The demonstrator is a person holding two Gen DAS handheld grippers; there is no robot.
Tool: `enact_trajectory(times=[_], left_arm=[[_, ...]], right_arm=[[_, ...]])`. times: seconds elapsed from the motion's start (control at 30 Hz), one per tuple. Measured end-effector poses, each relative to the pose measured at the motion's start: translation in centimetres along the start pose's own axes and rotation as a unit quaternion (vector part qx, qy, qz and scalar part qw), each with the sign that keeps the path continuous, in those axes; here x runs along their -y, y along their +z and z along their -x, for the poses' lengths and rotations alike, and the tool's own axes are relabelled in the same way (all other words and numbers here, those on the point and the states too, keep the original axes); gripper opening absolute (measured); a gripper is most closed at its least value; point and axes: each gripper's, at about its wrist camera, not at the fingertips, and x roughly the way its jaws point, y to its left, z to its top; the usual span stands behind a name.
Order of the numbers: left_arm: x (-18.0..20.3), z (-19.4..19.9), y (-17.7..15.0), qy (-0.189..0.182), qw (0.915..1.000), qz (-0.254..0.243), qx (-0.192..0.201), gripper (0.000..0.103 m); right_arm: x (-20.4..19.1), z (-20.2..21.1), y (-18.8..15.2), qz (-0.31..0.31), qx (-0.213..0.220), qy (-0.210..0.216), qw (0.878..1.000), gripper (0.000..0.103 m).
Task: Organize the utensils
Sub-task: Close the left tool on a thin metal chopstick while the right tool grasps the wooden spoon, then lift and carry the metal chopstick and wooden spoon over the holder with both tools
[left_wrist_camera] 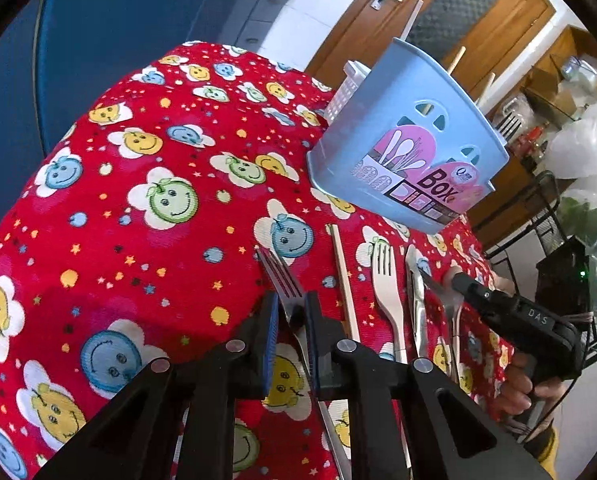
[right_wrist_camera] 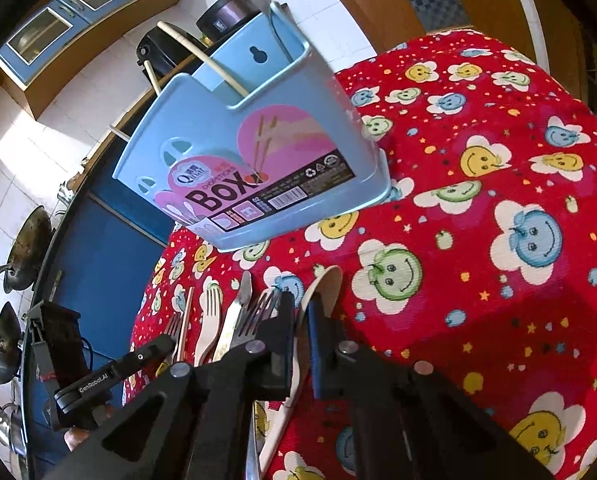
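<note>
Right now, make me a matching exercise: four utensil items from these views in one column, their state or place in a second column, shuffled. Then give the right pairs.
Things:
1. metal fork
2. pale spoon
3. blue utensil box
4. pale fork

States:
A. lying loose on the red tablecloth, in no gripper
B. clamped in the left gripper
C. standing on the cloth with utensils already inside
D. clamped in the right gripper

Pairs: 1-B, 2-D, 3-C, 4-A
</note>
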Motion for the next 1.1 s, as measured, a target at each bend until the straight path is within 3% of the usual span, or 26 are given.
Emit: enact_trajectory(times=[0.23,0.4,0.63,0.8,0.93,1.1], left_arm=[[0.2,-1.1,0.8,-0.026,0.9995,0.002,-0.017,0.007],[1.2,-0.6,0.8,-0.025,0.9995,-0.018,-0.005,0.006],[3.1,1.8,0.6,-0.042,0.9977,-0.042,0.032,0.003],[4.8,4.0,0.3,-0.049,0.9941,-0.067,0.070,0.002],[6.4,6.1,0.2,-0.039,0.9882,-0.095,0.114,0.001],[7.9,7.3,0.6,-0.026,0.9808,-0.121,0.150,0.001]], right_arm=[[0.3,-0.3,0.5,-0.010,-0.005,0.009,1.000,0.008],[-0.1,0.5,0.6,0.003,0.002,0.006,1.000,0.007],[-2.7,3.6,0.1,0.060,0.053,-0.004,0.997,0.006],[-5.8,6.4,-0.8,0.124,0.122,-0.043,0.984,0.005],[-7.4,7.9,-1.0,0.153,0.161,-0.054,0.974,0.005],[-8.2,8.6,-1.0,0.160,0.178,-0.044,0.970,0.005]])
